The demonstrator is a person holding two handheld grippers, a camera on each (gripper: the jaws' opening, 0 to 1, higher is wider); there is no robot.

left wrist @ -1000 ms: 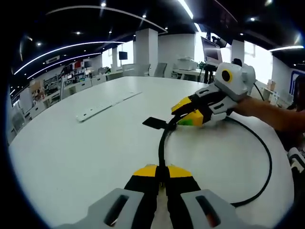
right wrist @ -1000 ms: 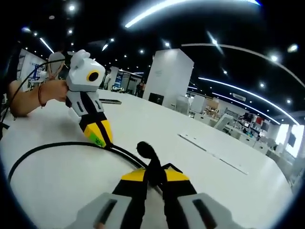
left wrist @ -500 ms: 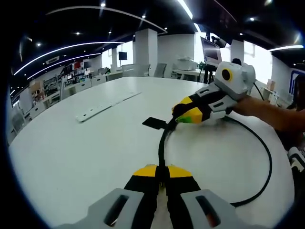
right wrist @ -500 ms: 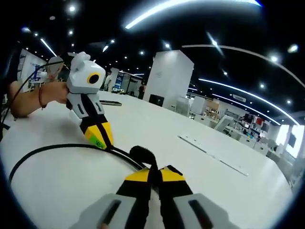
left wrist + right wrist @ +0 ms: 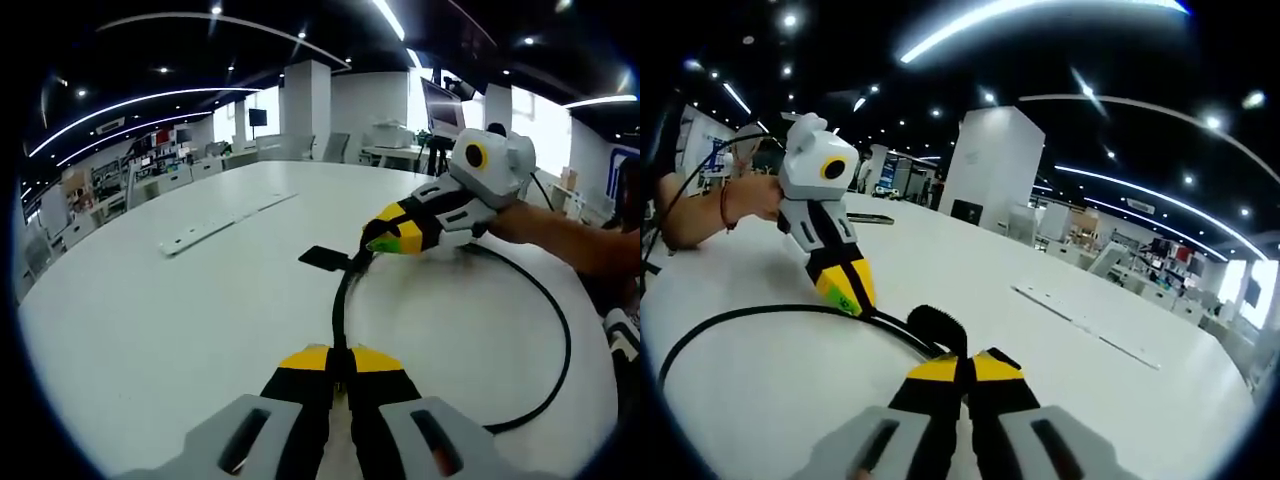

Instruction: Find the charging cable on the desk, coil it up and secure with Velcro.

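The black charging cable [image 5: 340, 300] loops across the white table [image 5: 150, 300], its flat Velcro tab [image 5: 323, 258] now clamped tighter than a second ago by the right gripper [image 5: 962, 366], the left gripper [image 5: 340, 358] pinching its other stretch.

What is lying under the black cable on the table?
Under the black cable there is only the bare white table. The cable lies in an open loop on it. The left gripper covers the near end, so what is below there is hidden.
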